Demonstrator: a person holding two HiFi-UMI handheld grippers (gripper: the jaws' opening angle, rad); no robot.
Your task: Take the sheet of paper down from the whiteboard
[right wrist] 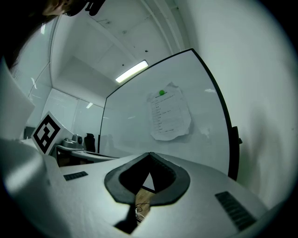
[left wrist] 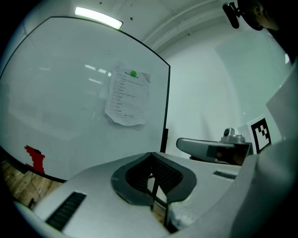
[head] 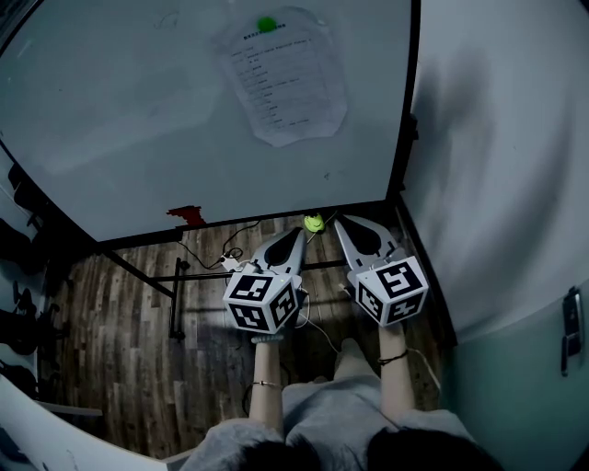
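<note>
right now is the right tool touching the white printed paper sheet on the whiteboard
Apart. The head view shows the right tool well below the white printed paper sheet, with bare whiteboard between them.

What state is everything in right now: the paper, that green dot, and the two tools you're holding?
sheet of paper: hanging on the whiteboard, edges crinkled, not yet taken down.
green magnet: stuck at the sheet's top, pinning it.
left tool: shut, empty, short of the board.
right tool: shut, empty, short of the board.
</note>
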